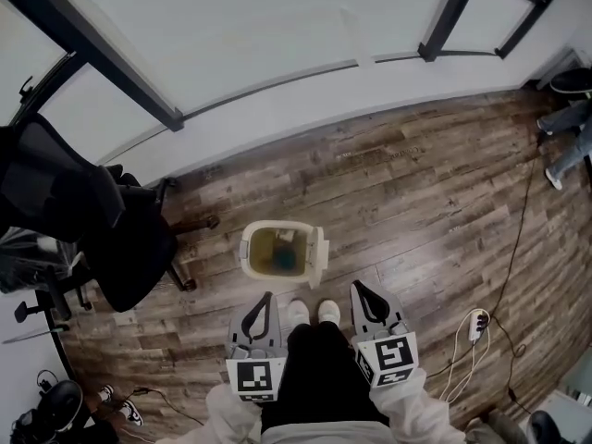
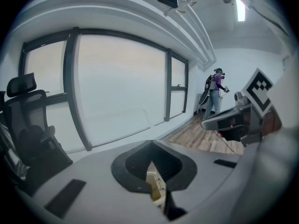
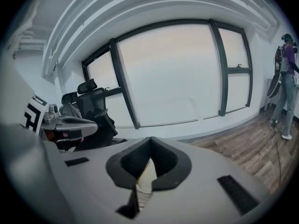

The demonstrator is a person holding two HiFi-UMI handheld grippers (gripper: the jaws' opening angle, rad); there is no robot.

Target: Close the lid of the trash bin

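Both claws hang low beside the person's legs, left gripper (image 1: 260, 314) and right gripper (image 1: 368, 303) each pinched closed on nothing. Just past the shoes (image 1: 298, 313), the cream trash bin (image 1: 252, 252) sits on the wood floor (image 1: 416, 183). Its lid (image 1: 320, 255) is raised at its right edge, and dark contents show inside.

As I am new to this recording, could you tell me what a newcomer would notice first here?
First, the cream trash bin standing open on the wooden floor mid-picture, its lid swung aside to the right. Just below it, the left gripper and the right gripper flank the person's white shoes, fingers together and holding nothing. A black office chair stands at the left.
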